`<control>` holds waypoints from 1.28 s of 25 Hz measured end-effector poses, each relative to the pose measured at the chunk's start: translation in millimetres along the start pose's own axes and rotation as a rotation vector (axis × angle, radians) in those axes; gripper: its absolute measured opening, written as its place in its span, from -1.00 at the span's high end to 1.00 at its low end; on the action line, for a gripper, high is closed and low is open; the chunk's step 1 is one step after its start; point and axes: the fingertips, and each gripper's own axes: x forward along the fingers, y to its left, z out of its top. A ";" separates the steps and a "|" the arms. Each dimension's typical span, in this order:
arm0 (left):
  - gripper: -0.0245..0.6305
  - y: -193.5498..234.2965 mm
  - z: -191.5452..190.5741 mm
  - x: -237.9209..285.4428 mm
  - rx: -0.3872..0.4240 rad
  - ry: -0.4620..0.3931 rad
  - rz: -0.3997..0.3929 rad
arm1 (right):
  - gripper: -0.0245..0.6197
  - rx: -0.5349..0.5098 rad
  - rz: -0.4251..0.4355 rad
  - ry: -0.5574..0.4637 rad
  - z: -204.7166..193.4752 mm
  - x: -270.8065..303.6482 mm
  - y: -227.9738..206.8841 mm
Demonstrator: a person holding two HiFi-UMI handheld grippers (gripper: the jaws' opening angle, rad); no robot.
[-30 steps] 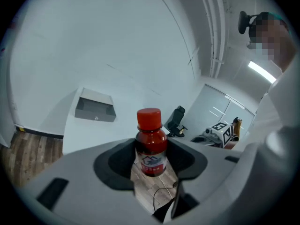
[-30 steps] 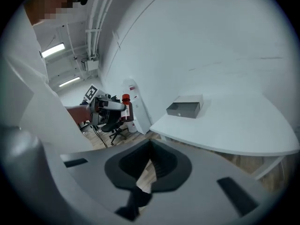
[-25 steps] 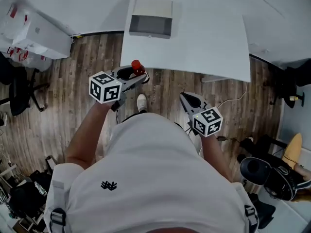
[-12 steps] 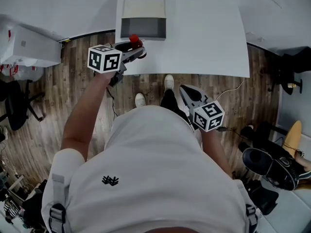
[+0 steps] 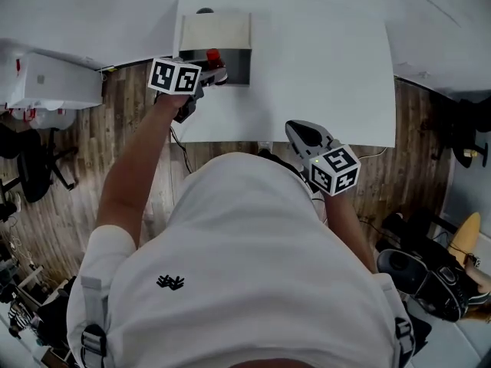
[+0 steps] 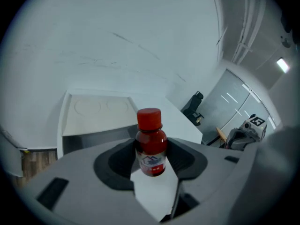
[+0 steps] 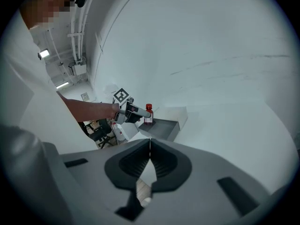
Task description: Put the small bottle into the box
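Note:
The small bottle (image 6: 151, 144) is dark red with a red cap and a white label. It stands upright between the jaws of my left gripper (image 5: 216, 70), which is shut on it. In the head view the bottle (image 5: 213, 55) hangs at the left front edge of the open box (image 5: 217, 38), whose pale lid is folded back. From the right gripper view, the bottle (image 7: 148, 114) is above the box's grey inside (image 7: 161, 128). My right gripper (image 5: 301, 133) hovers near the table's front edge, shut with nothing in it.
The box sits at the far left of a white table (image 5: 322, 67). Wooden floor (image 5: 92, 152) lies to the left, with a white carton (image 5: 50, 79) and a black chair (image 5: 31, 159). More chairs and gear (image 5: 430, 274) stand at the right.
The person has stepped up to the table. My left gripper has carried the bottle forward from over the floor to the box's edge. The right gripper moved forward to the table's front edge.

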 end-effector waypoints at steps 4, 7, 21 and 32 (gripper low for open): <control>0.28 9.6 6.4 50.9 -0.020 0.095 0.049 | 0.90 0.015 0.035 0.012 12.8 -1.2 -53.7; 0.28 14.9 -1.1 73.6 -0.038 0.162 0.067 | 0.90 0.033 0.063 0.026 14.8 -0.2 -75.7; 0.28 34.1 -35.2 131.9 -0.112 0.414 0.154 | 0.90 0.099 0.139 0.068 14.5 7.4 -142.3; 0.28 41.6 -36.9 139.1 -0.221 0.441 0.169 | 0.90 0.134 0.186 0.081 6.4 12.2 -160.8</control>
